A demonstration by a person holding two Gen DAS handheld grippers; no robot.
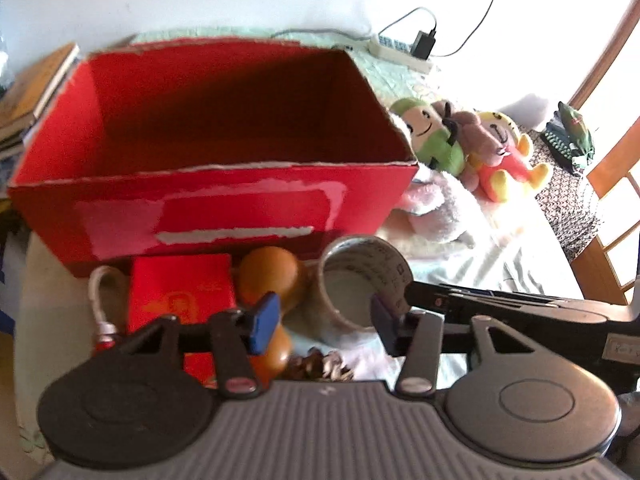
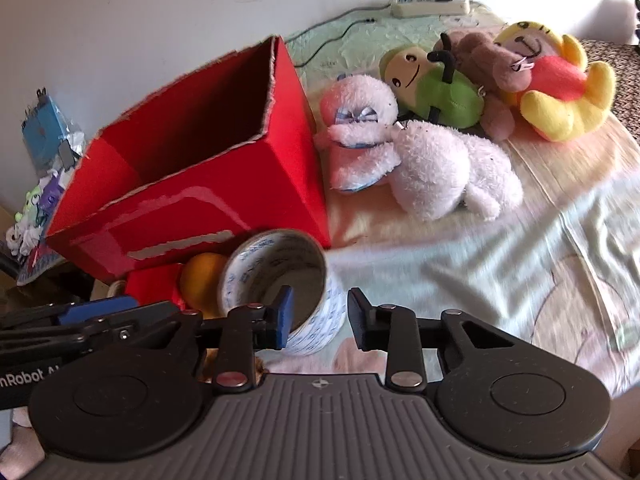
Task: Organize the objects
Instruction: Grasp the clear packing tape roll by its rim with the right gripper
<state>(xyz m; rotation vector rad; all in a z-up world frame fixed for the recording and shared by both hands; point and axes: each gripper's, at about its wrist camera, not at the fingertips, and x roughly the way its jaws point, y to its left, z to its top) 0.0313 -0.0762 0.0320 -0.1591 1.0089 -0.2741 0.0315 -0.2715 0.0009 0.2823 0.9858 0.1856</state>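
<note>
A tape roll [image 1: 360, 256] [image 2: 256, 264] lies tilted on the bed in front of a big open red box [image 1: 240, 200] [image 2: 180, 208]. My right gripper [image 2: 320, 316] straddles the roll's near wall, one pad inside the hole and the other just outside. Small gaps show at both pads, so it is open. My left gripper [image 1: 324, 320] hovers open over an orange gourd-shaped piece [image 1: 268, 272] [image 2: 200, 276] and the roll's left side, gripping nothing. A small red box [image 1: 180, 288] [image 2: 152, 284] lies left of the gourd piece. One of the right gripper's fingers [image 1: 424, 294] touches the roll's right side.
Several plush toys lie right of the big box: a pale pink one [image 2: 440, 168], a green one [image 2: 440, 88], a brown one [image 2: 492, 64] and a yellow one [image 2: 560, 92]. A pine cone [image 1: 320, 366] sits near my left gripper. A power strip [image 2: 428, 4] lies by the wall. Books [image 1: 36, 88] are stacked at the left.
</note>
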